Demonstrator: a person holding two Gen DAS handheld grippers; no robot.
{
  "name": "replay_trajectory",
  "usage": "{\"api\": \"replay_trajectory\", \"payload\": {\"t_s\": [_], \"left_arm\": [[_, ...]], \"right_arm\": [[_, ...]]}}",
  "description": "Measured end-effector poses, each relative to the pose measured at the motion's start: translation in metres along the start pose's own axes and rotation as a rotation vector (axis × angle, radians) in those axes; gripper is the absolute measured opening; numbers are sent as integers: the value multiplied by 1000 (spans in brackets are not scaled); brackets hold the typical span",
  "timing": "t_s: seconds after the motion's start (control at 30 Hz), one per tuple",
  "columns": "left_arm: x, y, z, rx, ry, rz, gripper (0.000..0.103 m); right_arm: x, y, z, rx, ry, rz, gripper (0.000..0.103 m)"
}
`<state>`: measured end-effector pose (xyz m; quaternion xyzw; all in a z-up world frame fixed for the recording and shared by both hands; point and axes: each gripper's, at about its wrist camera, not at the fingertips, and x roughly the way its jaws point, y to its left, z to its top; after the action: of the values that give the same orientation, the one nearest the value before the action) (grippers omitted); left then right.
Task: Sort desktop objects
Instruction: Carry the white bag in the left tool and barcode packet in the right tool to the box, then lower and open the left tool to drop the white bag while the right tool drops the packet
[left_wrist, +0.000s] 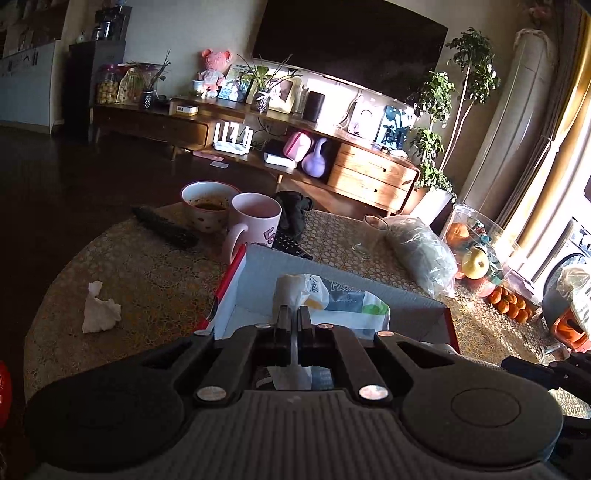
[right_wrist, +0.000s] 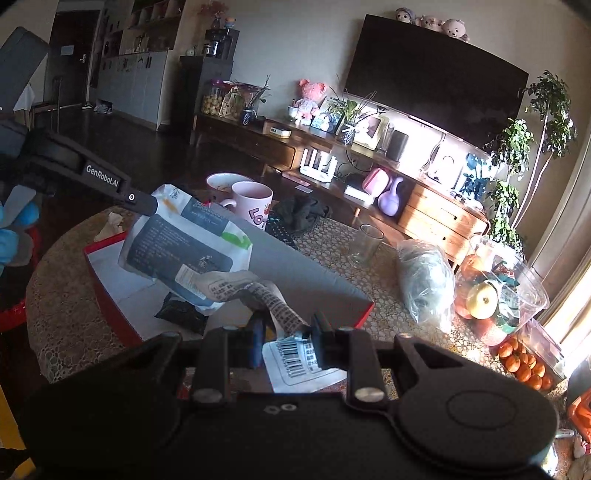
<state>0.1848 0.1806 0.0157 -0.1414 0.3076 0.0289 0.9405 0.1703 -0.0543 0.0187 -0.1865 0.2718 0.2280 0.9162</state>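
Left wrist view: the left gripper (left_wrist: 294, 314) is clamped on the snack packet (left_wrist: 343, 301), held over the red-edged box (left_wrist: 258, 266).

Right wrist view: the right gripper (right_wrist: 288, 326) pinches a printed wrapper (right_wrist: 271, 295) above the box (right_wrist: 110, 302). The depositing step is judged current; release into the box is required next.

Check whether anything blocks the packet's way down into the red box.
Nothing visible does. Both grippers hold the packet above the open red box; only a small dark sachet lies on the box floor below.
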Motion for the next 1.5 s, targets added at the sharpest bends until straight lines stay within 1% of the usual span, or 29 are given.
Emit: {"api": "replay_trajectory", "payload": {"t_s": [0.3, 0.4, 0.53, 0.6, 0.73, 0.8, 0.97, 1.13, 1.27, 1.5], "left_arm": [[28, 8, 6, 19, 14, 39, 2], [39, 8, 8, 28, 23, 53, 2], [52, 9, 12, 43, 32, 73, 2], [59, 10, 14, 39, 44, 82, 2], [75, 7, 14, 74, 63, 108, 2], [83, 4, 14, 91, 74, 112, 2], [102, 0, 12, 121, 106, 124, 2], [122, -6, 12, 179, 160, 154, 2], [135, -11, 8, 216, 210, 161, 2], [146, -13, 5, 241, 268, 168, 2]], "right_arm": [[21, 12, 1, -22, 29, 48, 26], [28, 18, 3, -52, 39, 67, 26], [36, 26, 7, -122, 54, 96, 25], [40, 28, 9, -134, 64, 114, 21], [49, 38, 8, -165, 82, 129, 21], [54, 42, 8, -180, 91, 127, 19], [62, 45, 2, -173, 125, 153, 18], [65, 42, -3, -144, 140, 163, 23], [69, 37, -4, -127, 150, 174, 26], [71, 31, -4, -76, 160, 188, 28]]}}
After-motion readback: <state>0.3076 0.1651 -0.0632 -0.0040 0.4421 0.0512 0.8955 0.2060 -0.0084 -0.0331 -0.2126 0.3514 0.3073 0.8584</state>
